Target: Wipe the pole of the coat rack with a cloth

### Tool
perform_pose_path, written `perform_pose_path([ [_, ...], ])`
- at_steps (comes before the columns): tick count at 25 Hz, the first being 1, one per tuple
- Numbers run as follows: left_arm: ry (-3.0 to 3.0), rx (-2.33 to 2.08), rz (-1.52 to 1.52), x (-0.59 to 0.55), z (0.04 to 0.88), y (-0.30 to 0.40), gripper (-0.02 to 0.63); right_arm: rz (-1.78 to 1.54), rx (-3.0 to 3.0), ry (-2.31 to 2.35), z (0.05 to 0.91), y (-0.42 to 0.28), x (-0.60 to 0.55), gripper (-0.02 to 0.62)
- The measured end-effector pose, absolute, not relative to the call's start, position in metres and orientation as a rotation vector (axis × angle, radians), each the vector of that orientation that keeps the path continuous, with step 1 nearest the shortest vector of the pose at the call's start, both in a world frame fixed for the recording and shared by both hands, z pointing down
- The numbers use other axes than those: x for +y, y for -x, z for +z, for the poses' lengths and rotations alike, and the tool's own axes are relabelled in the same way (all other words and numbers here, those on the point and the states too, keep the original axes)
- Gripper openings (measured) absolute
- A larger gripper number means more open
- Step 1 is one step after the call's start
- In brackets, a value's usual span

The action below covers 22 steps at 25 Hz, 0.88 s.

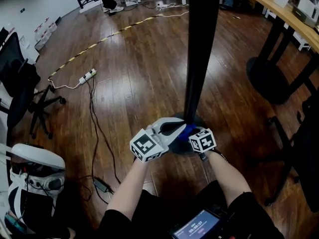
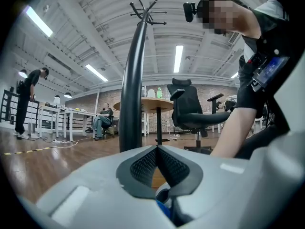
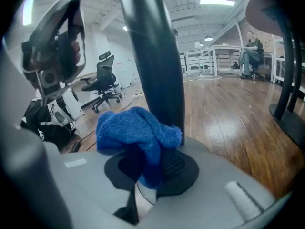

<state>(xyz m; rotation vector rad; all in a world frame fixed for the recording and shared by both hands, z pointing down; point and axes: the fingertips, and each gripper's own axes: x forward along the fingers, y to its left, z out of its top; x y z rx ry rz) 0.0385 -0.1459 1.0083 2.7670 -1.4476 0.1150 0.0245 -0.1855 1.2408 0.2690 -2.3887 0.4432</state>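
Blue cloth (image 3: 136, 128) at the foot of the coat rack's pole (image 1: 199, 49)

We hold the cloth bunched in the closed jaws of the right gripper (image 3: 150, 162), against the black pole just above its round base (image 1: 175, 142). Our left gripper (image 2: 157, 152), jaws pressed together on nothing, sits just left of the pole. A wooden floor (image 1: 134, 68) lies around the pole.

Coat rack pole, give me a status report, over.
Left tongs shut. Right tongs shut on blue cloth, low against the pole. Nothing blocking the pole.
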Motion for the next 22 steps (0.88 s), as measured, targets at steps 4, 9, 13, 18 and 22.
perform_pose_path([
  [4, -2.758, -1.450, 0.132, -0.143, 1.015, -0.037, 0.005, 0.472, -2.358, -0.283, 1.259, -0.026, -0.186, 0.051],
  [9, -2.765, -1.450, 0.119, -0.145, 1.003, -0.032, 0.005, 0.509, -2.412, -0.293, 1.222, -0.027, -0.192, 0.051],
  [13, -2.796, -1.439, 0.144, -0.146, 0.976, -0.039, 0.005, 0.464, -2.526, -0.270, 1.145, -0.029, -0.196, 0.051],
  [18, -2.805, -1.504, 0.149, -0.141, 0.929, -0.032, 0.005, 0.383, -2.701, -0.202, 1.017, -0.027, -0.191, 0.051],
  [22, -2.819, -1.575, 0.064, -0.149, 0.870, -0.013, 0.005, 0.291, -2.894, -0.171, 0.897, -0.025, -0.196, 0.051],
])
